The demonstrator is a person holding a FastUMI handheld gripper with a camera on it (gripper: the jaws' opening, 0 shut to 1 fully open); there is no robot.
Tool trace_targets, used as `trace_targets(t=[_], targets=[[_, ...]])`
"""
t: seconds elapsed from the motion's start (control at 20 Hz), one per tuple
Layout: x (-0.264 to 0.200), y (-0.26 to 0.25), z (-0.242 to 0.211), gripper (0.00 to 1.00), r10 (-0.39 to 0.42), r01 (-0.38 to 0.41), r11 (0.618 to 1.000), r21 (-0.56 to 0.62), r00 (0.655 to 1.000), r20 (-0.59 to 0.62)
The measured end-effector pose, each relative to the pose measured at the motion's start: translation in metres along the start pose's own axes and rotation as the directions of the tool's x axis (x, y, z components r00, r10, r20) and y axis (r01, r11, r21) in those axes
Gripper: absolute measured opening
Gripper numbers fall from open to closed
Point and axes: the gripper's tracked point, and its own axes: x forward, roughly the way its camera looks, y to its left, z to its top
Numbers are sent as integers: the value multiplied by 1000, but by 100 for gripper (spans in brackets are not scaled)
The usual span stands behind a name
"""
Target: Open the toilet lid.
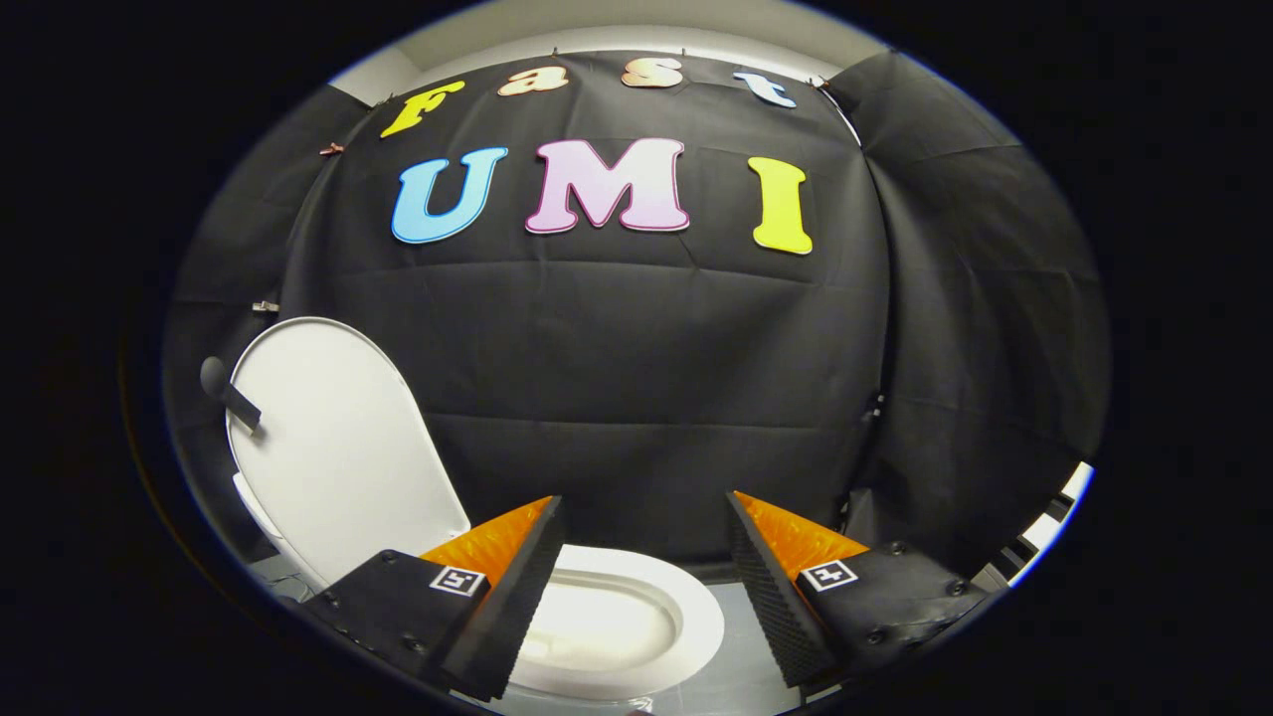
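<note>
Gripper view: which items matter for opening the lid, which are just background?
Job:
- toilet lid, already raised upright
- toilet seat, down around the bowl
- gripper, fingers open, holding nothing

Background:
- black handle on the lid's edge
- grey floor

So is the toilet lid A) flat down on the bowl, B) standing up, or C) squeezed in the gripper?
B: the lid stands upright behind the open bowl, off beyond one finger of the gripper, which is open with nothing between its fingers.
</note>
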Motion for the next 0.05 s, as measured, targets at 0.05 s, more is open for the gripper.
trace_targets(t=[0.05], targets=[[-1, -1, 1, 99, -1, 1, 1000, 3, 1000, 2]])
